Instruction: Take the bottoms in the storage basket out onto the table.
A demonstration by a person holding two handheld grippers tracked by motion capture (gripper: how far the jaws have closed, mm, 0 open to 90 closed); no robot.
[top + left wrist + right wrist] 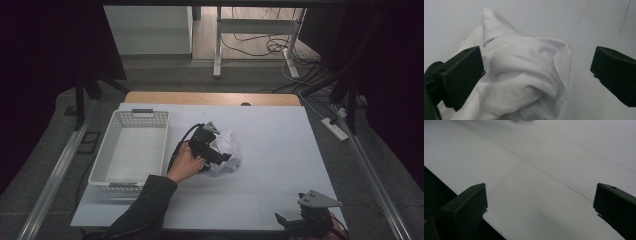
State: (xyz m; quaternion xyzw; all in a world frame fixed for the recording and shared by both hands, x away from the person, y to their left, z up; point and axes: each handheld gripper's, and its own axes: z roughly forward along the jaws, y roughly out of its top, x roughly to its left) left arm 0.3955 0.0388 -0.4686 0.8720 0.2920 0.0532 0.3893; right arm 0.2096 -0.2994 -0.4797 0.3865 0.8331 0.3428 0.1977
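White crumpled cloth [227,152] lies mid-surface [280,150], at 3 o'clock from the basket [131,150]. Left tool [537,75] hangs over it, spread wide, nothing gripped. Right tool [540,207] rests at 5 o'clock, likewise released.

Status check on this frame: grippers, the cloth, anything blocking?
Left gripper open, jaws astride white cloth. Right gripper open, idle over table near edge. Basket left of cloth. Nothing blocking.
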